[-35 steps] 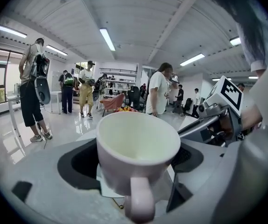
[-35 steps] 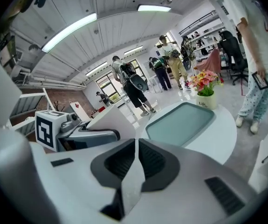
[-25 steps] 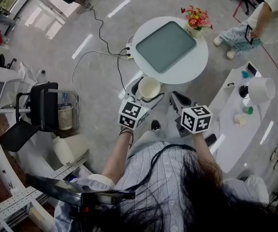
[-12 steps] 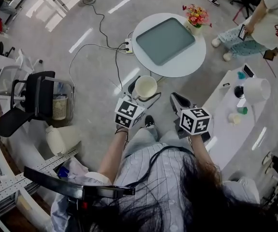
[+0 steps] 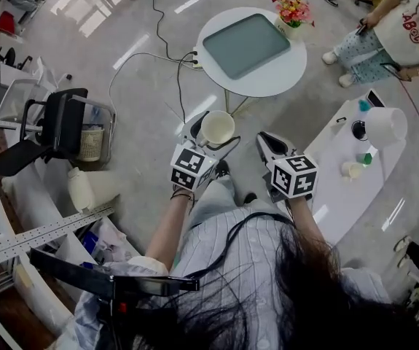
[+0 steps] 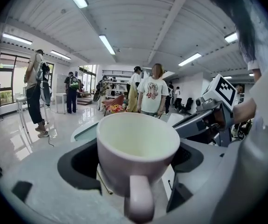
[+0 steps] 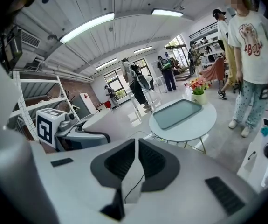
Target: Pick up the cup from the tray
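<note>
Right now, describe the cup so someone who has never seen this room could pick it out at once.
Find the round white table carrying the grey-green tray. Just on the near side of it, above the floor, is the left claw. Clamped in it sits the cup, cream, empty, mouth up, handle pointing away from the table. The right claw beside it is shut on nothing.

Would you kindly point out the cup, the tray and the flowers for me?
cup [image 5: 217, 128]: head view, its pale inside.
tray [image 5: 246, 46]: head view, its bare bed.
flowers [image 5: 292, 9]: head view, the blooms.
</note>
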Motion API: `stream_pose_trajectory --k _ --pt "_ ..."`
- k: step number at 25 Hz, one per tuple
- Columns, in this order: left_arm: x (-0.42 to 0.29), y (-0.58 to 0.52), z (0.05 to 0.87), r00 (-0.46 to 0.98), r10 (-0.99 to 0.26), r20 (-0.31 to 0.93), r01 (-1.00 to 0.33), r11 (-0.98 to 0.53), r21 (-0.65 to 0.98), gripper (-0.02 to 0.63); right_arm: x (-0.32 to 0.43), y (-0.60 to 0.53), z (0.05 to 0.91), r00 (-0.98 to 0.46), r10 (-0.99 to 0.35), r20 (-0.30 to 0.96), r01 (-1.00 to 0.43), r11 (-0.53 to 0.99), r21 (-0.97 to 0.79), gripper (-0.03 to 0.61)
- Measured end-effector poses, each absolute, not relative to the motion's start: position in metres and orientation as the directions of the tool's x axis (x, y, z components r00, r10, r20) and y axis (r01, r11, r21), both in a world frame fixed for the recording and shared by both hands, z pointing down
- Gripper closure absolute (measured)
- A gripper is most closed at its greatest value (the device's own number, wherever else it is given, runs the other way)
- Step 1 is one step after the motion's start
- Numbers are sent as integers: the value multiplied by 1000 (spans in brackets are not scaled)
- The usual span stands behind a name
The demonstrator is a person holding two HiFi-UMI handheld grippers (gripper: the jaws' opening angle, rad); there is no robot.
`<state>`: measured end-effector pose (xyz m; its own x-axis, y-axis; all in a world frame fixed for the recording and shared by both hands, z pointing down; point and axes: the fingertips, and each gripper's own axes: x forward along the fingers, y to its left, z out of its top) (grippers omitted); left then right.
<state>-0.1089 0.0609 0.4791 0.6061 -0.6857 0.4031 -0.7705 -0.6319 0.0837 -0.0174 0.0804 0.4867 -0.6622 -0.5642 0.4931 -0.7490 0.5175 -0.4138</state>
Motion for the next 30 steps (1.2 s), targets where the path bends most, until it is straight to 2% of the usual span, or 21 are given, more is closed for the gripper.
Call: stream_pose_trajectory --k 17,30 --pt "-35 191 485 571 -709 414 -801 -592 91 156 50 197 481 -715 -571 403 -699 569 -434 537" --pt "-22 250 484 555 -723 411 -814 -574 89 156 63 251 476 -740 -562 370 -673 597 -438 537"
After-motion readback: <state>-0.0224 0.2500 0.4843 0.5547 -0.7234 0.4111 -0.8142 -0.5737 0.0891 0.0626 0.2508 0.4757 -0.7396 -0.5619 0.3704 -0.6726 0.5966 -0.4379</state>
